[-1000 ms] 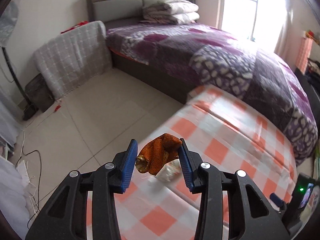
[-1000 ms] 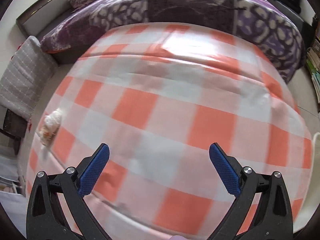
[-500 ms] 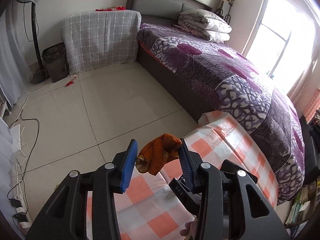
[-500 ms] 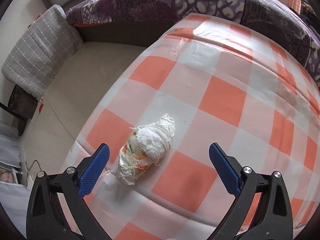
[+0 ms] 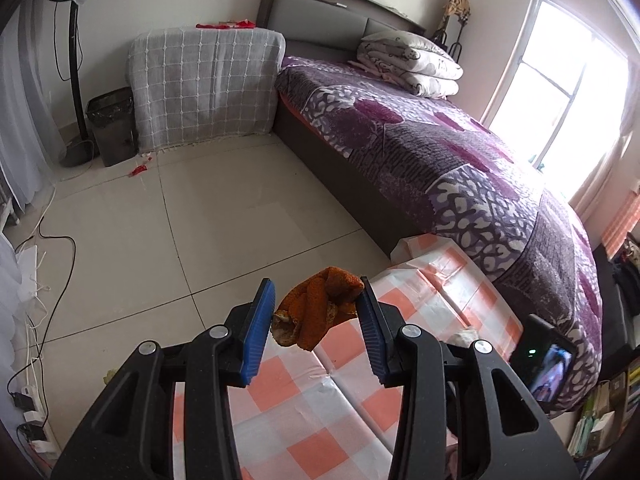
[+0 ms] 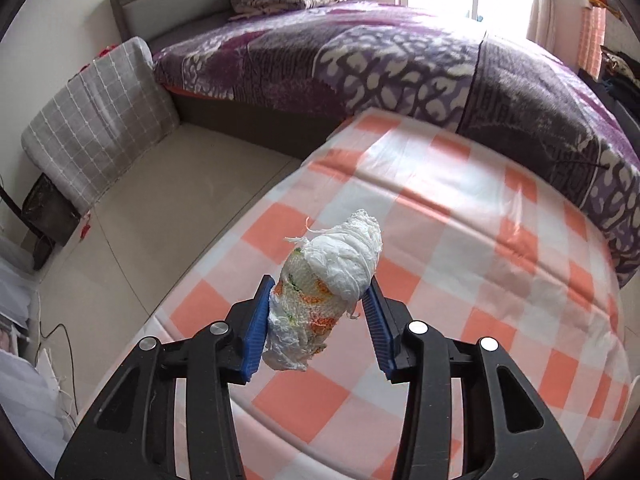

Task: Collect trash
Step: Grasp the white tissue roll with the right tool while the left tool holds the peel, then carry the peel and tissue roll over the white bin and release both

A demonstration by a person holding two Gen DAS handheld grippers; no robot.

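Orange peel (image 5: 318, 306) pinched in left claw (image 5: 316, 326); right claw (image 6: 320, 320) closing on white wrapped bundle (image 6: 330, 280) between pads.

One orange peel (image 5: 318, 307); one white wrapped bundle (image 6: 326, 288); one bed (image 5: 440, 160); one bin (image 5: 112, 130); two grippers.

An orange peel (image 5: 318, 308), curled and crumpled with a pale inner edge at its lower left, is seen at the lower centre of the left wrist frame, pinched from both sides. A white wad of netting and tissue (image 6: 326, 292), streaked orange and green, is held tilted at centre of the right wrist frame.
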